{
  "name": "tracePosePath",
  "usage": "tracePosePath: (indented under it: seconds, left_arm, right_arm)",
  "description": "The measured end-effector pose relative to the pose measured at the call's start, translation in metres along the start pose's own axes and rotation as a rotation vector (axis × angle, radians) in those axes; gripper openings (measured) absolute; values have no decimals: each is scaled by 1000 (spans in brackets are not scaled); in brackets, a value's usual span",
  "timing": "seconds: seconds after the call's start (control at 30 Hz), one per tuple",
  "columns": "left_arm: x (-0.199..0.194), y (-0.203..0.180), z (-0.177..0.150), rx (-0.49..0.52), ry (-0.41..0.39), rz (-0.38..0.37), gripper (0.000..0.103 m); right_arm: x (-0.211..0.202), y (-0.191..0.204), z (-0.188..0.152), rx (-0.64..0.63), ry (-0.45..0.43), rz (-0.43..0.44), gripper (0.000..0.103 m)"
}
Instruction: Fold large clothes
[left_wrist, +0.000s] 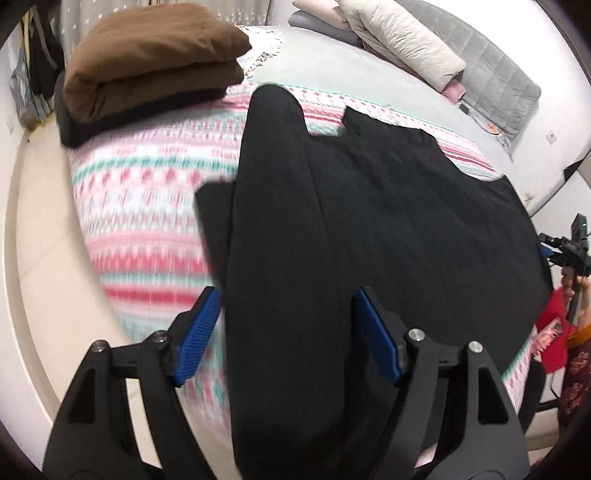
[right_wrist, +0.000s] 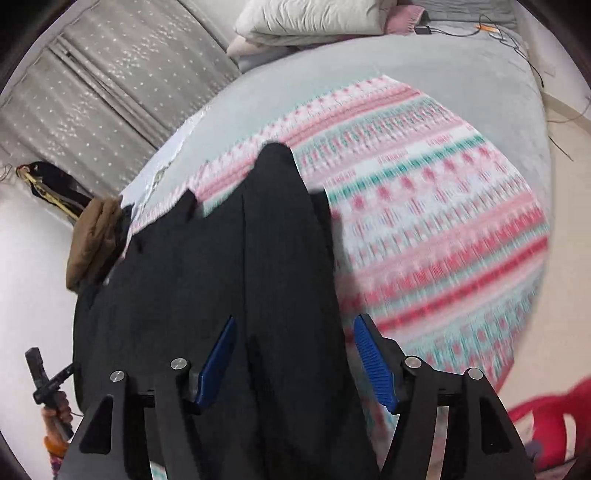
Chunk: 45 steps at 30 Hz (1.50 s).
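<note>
A large black garment (left_wrist: 388, 221) lies spread on a pink, white and green patterned blanket (left_wrist: 155, 192) on the bed. My left gripper (left_wrist: 286, 299) is open, its blue pads either side of a long folded flap of the garment near the bed's near edge. In the right wrist view the same black garment (right_wrist: 221, 266) lies under my right gripper (right_wrist: 293, 328), which is also open over another long flap. The right gripper also shows at the right edge of the left wrist view (left_wrist: 565, 251). Whether either gripper touches the cloth I cannot tell.
A stack of folded brown and black clothes (left_wrist: 147, 62) sits on the blanket's far left corner, also seen in the right wrist view (right_wrist: 96, 236). Pillows (left_wrist: 399, 37) lie at the head of the bed. Curtains (right_wrist: 110, 81) hang beyond. A red item (right_wrist: 546, 417) lies on the floor.
</note>
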<state>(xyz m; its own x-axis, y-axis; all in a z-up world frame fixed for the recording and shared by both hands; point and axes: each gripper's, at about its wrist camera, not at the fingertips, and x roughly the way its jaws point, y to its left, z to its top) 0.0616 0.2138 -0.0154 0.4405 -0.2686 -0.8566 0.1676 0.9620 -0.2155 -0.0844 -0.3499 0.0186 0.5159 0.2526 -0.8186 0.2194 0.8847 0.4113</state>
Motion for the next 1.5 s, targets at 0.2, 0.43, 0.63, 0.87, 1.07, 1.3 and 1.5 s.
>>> tracePosePath:
  seconds: [0.2, 0.43, 0.63, 0.87, 1.07, 1.3, 1.5]
  left_arm:
    - [54, 11, 63, -68, -40, 19, 64]
    - [27, 12, 88, -173, -275, -23, 8]
    - [25, 25, 115, -193, -369, 9, 9]
    - [113, 39, 110, -143, -119, 209, 27]
    - [68, 24, 116, -94, -213, 354, 64]
    - [61, -73, 107, 88, -210, 178, 85]
    - [121, -70, 98, 131, -83, 227, 86]
  right_arm:
    - [58, 17, 47, 0, -14, -56, 66]
    - [67, 34, 73, 1, -165, -48, 9]
    - [58, 62, 111, -71, -321, -63, 8]
    - [145, 48, 116, -52, -141, -232, 20]
    - [117, 46, 114, -51, -185, -317, 44]
    - [119, 175, 66, -358, -180, -203, 70]
    - [188, 234, 30, -512, -57, -121, 71]
